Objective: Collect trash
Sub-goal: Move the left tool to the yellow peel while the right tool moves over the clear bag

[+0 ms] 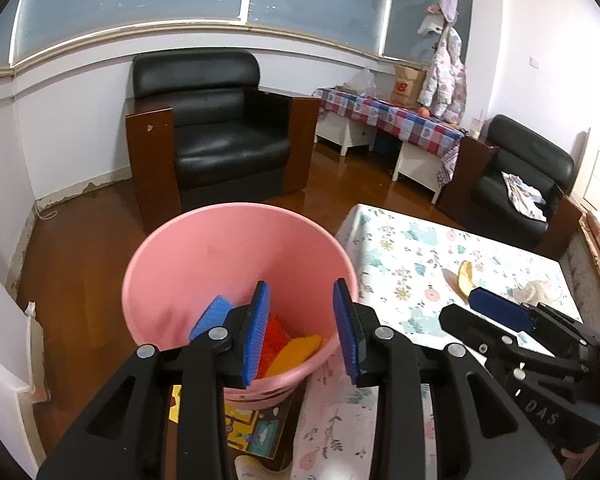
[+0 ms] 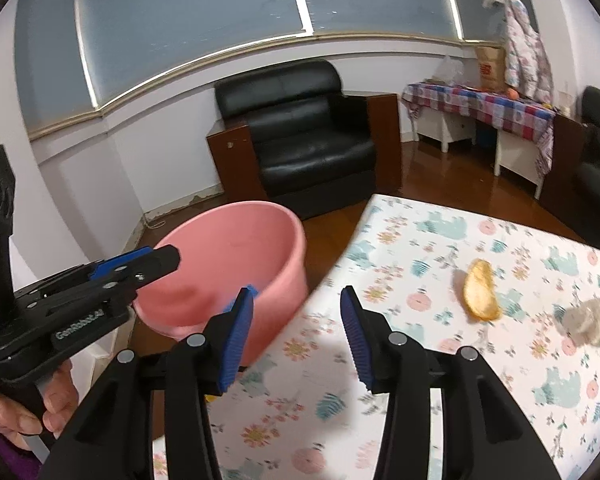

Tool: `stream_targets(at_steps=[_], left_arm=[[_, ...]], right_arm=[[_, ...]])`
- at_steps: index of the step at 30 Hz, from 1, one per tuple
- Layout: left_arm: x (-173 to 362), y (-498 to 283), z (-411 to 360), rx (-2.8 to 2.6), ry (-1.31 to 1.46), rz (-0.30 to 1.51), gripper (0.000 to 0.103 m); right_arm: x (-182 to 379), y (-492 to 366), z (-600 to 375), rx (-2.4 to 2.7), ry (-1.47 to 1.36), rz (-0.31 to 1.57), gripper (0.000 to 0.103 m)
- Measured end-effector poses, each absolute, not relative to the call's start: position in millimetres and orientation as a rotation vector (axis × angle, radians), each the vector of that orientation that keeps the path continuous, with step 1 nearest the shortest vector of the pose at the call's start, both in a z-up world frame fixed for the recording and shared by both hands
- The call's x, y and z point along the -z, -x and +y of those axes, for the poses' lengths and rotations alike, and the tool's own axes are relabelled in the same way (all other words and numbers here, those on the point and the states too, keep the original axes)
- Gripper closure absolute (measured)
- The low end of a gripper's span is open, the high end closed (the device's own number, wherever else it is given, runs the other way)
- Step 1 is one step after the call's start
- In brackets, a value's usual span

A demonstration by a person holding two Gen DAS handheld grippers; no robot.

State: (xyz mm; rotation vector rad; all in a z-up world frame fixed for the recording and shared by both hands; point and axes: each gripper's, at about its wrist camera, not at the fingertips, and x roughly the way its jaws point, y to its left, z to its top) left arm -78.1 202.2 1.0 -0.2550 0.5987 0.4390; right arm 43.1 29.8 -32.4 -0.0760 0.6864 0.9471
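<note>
A pink bucket (image 1: 228,264) stands beside the table's left edge; it also shows in the right wrist view (image 2: 236,256). Inside lie a blue piece (image 1: 216,312), a red-orange piece (image 1: 276,332) and a yellow peel (image 1: 300,350). My left gripper (image 1: 302,330) is open and empty above the bucket's near rim. My right gripper (image 2: 296,336) is open and empty over the table's left edge. On the floral tablecloth (image 2: 420,360) lie a yellow peel (image 2: 480,290) and a crumpled clear plastic wad (image 2: 592,318). The peel (image 1: 464,278) and wad (image 1: 536,290) also show in the left wrist view.
A black armchair (image 1: 220,128) stands behind the bucket. A side table with a checked cloth (image 1: 392,116) and a second black chair (image 1: 524,172) line the far wall. A picture mat (image 1: 252,428) lies on the wooden floor under the bucket.
</note>
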Motion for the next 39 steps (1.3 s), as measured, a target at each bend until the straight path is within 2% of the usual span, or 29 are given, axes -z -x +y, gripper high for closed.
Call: stream_targets(at_steps=[22, 30, 39], left_arm=[[19.3, 23.7, 158.5, -0.293, 0.221, 0.653, 0.070], [31.0, -4.4, 150.3, -0.238, 0.222, 0.690, 0.070], [38.1, -38.6, 140.0, -0.188, 0.216, 0.719, 0.070]], right_arm=[[68.4, -141.9, -149.3, -0.521, -0.258, 0.855, 0.056], [89.7, -181.7, -170.3, -0.458, -0.421, 0.939, 0.056], [96.0, -222.1, -174.0, -0.367, -0.497, 0.941, 0.055]])
